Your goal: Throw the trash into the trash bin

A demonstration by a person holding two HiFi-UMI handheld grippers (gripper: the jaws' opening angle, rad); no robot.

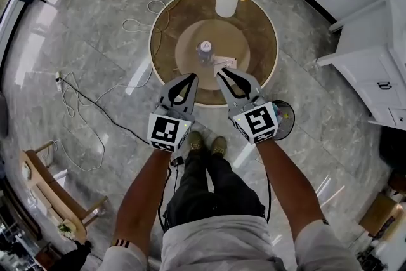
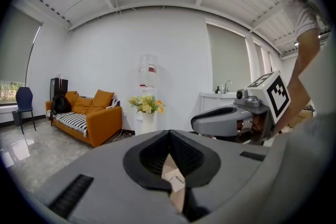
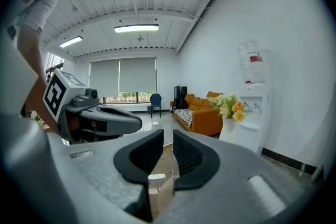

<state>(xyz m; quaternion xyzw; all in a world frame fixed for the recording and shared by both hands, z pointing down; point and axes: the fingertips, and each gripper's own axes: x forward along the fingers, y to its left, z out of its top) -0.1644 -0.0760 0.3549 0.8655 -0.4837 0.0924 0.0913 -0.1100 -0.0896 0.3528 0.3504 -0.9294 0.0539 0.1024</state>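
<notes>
Looking down through the head view, I have both grippers side by side over the near rim of the round table (image 1: pixel 263 28). The left gripper (image 1: pixel 192 78) has its jaws brought together, tips touching, with nothing clamped between them. In its own view a tan scrap with a printed label (image 2: pixel 174 180) shows through the hollow behind the tips, lying below them and not pinched. The right gripper (image 1: pixel 220 73) has its jaws parted by a narrow slit and they press on nothing. Its own view shows only tabletop and a pale box edge (image 3: pixel 156 177) down through that gap.

The trash is on the table ahead of both sets of jaws. A clear bottle (image 1: pixel 204 51) stands near the middle, and a small white box (image 1: pixel 225 62) lies just beside it, close in front of the right gripper's tips. The trash bin (image 1: pixel 285 118) sits on the floor just right of the right gripper.
</notes>
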